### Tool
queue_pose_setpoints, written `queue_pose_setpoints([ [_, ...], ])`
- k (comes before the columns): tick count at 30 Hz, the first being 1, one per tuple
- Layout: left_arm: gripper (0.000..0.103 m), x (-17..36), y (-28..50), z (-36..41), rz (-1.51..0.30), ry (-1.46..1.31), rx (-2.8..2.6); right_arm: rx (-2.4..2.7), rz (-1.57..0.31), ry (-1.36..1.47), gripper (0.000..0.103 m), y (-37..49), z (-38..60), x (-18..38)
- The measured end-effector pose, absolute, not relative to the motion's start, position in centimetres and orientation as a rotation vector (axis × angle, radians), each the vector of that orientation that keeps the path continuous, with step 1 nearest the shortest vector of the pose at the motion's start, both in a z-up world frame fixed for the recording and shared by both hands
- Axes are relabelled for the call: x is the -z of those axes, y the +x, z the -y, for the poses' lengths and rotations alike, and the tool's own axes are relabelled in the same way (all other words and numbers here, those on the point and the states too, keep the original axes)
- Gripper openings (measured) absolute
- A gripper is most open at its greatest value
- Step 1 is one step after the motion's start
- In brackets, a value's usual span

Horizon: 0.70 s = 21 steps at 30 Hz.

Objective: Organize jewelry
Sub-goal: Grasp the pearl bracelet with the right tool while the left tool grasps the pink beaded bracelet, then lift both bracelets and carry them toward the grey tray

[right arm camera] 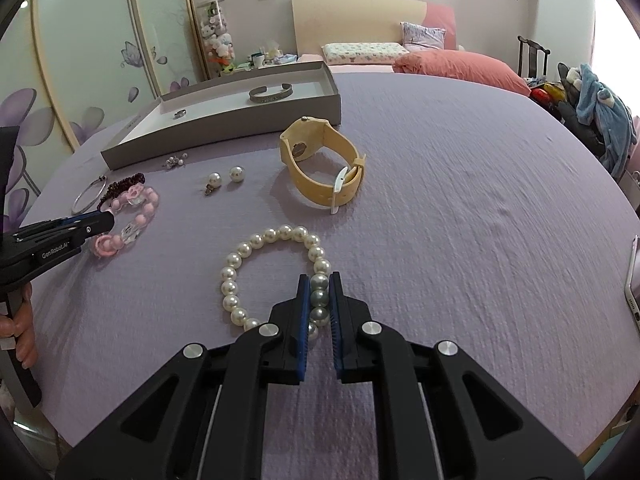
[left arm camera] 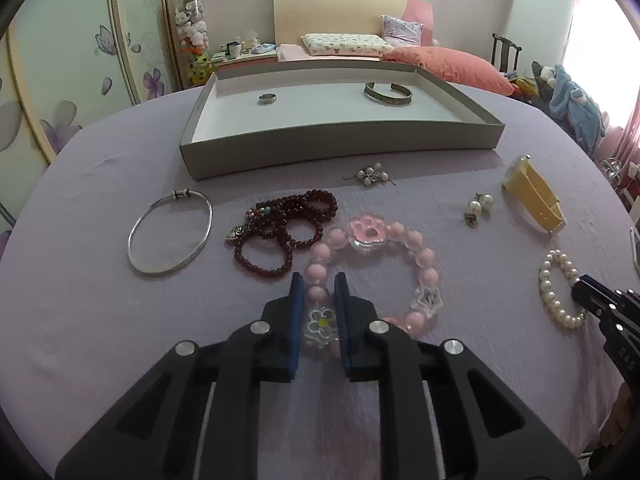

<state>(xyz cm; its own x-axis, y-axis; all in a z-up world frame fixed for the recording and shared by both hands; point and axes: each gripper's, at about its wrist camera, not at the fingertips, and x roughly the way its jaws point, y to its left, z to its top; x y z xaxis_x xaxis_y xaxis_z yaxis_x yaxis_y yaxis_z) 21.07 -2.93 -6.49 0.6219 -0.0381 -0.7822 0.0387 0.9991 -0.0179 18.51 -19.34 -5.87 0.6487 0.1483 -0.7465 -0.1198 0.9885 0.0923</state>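
Observation:
A pink bead bracelet (left arm camera: 424, 258) with flower charms lies on the purple cloth. My left gripper (left arm camera: 318, 280) is shut on its near side, blue pads pressing a pink bead just beyond a clear flower charm. A white pearl bracelet (right arm camera: 240, 252) lies to the right, and my right gripper (right arm camera: 319, 280) is shut on its right-hand beads. Both bracelets still rest on the cloth. The grey tray (left arm camera: 340, 144) at the back holds a ring (left arm camera: 267, 98) and a metal cuff (left arm camera: 387, 94).
Loose on the cloth are a silver bangle (left arm camera: 170, 236), dark red bead strands (left arm camera: 288, 224), a small pearl brooch (left arm camera: 370, 174), pearl earrings (left arm camera: 480, 204) and a yellow watch (left arm camera: 534, 196). A phone (right arm camera: 632, 288) lies at the right edge. A bed stands behind.

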Motion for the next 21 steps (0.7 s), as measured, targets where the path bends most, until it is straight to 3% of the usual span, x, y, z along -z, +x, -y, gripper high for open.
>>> queue_pose_setpoints([
  [21,0.013,0.7,13.4,-0.9,-0.655,-0.089,0.133,-0.218,-0.812,0.079,0.010,18.1,19.1,4.9],
])
